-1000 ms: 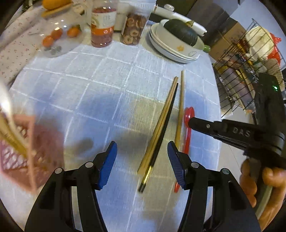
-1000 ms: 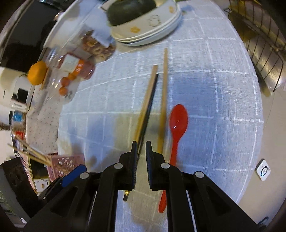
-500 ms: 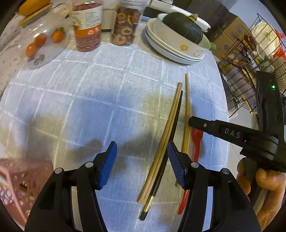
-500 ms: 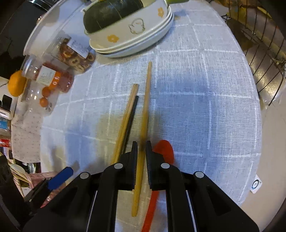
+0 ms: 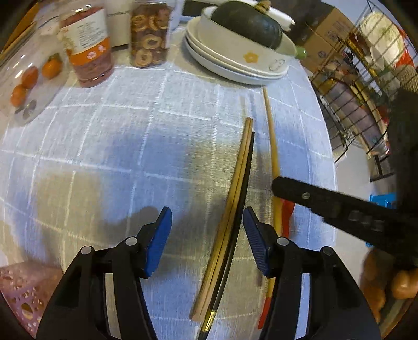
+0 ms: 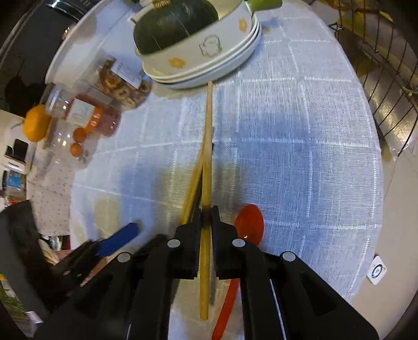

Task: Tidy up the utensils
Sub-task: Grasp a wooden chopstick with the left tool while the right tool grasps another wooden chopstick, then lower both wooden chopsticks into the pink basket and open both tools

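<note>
A single wooden chopstick (image 6: pixel 207 146) lies lengthwise between the fingers of my right gripper (image 6: pixel 206 217), which is shut on it; it also shows in the left wrist view (image 5: pixel 271 141). A bundle of wooden and black chopsticks (image 5: pixel 235 198) lies on the cloth between the blue pads of my left gripper (image 5: pixel 207 225), which is open and low over them. A red spoon (image 6: pixel 248 222) lies just right of the single chopstick, partly under the right gripper. A pink perforated basket (image 5: pixel 23 285) sits at the lower left.
Stacked white plates (image 5: pixel 235 62) holding a dark green squash (image 5: pixel 248 23) stand at the far end of the chopsticks. Jars (image 5: pixel 86 49) and a clear container with small oranges (image 5: pixel 28 75) stand at the back left. A wire rack (image 5: pixel 352 104) stands beyond the table's right edge.
My right gripper has moved onto the single wooden chopstick and now grips it. My left gripper has advanced over the chopstick bundle, and the pink basket has slid to the lower left.
</note>
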### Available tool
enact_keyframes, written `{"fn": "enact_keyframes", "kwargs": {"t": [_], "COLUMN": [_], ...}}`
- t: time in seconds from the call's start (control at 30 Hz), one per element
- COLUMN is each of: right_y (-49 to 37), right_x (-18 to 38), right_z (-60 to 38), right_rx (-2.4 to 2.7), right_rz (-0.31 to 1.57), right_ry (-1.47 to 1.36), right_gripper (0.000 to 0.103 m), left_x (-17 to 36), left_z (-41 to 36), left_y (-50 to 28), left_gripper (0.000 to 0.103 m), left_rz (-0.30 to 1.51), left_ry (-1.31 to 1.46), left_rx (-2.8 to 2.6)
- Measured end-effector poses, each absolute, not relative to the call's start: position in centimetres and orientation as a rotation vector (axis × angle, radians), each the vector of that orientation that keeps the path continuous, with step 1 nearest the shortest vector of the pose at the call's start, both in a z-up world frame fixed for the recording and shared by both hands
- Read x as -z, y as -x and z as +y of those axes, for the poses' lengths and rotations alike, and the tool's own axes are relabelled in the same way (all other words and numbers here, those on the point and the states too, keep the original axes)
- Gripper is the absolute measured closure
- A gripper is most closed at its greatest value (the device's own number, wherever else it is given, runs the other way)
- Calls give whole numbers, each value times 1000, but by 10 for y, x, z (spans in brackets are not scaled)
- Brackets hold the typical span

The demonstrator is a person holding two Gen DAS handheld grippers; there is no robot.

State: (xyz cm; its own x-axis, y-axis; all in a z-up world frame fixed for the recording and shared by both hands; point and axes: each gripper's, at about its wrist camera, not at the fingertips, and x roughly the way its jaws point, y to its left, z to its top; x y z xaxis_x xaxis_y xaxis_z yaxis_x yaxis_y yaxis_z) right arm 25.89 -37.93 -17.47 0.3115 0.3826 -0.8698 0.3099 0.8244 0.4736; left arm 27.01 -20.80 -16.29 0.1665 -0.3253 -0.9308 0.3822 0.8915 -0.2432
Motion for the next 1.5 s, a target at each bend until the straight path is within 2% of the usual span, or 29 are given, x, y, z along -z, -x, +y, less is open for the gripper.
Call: {"fn": "enact_keyframes", "kwargs": {"t": [0.07,0.13,0.4,0.63,0.67,0.73,1.0,1.3,1.5], "right_y": [-258,-257,-258,-257,-256,-255,-252,-249,-240], "right_x": [170,168,170,168,168,167,150,121,86], "right_z": [-382,-384,-384,-385,-387,-388,-386,-369,-339], "right_rx": [-53,-56,-54,-39,-35,-29,-42,-85,-145], "right_rz": [1268,1256,1255,1248,1248,1247,1208,1131,1045], "right_ry": [-644,-651,-653,-656,-657,-654,-649,-595,-521], "right_gripper": [95,95,95,95,95,95,95,95,95], "left_x": [169,174,172,178,178,179,176,93,12], "left_z": [-213,-216,-218,-240,-244,-249,-233,-179,-129], "left_y": [-273,-274,-276,-275,-277,-283,-291,-259,-222], "left_gripper": [58,69,70,75,76,93,97,96,96], "left_rz": [1322,1333,1334,1314,1314,1316,1317,1105,895], "left_ry": [-75,-91,-51,-180,-204,-244,-156,11,34], "left_rx": [502,502,543,531,520,483,504,557,574]}}
